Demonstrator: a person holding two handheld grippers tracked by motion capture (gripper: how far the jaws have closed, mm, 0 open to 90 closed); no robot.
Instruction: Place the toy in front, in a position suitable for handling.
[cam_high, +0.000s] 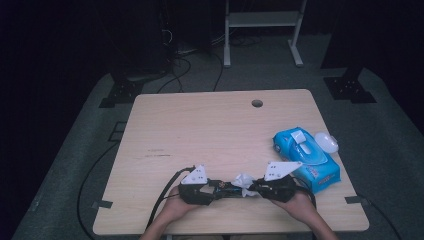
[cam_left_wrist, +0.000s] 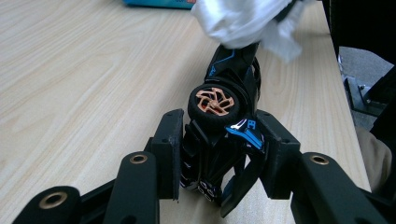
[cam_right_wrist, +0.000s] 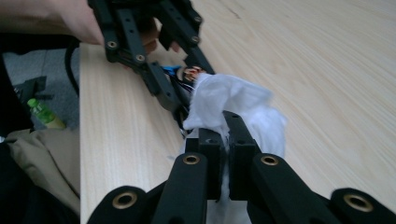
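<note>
Near the table's front edge, your left gripper clamps a toy car whose long axis points at your right gripper, clamped on a wipe touching its far end.

A black toy car is showing blue accents and a copper-spoked wheel. A white tissue is lying against it, and the blue wipes pack is sitting on the pale wood-grain table.
</note>
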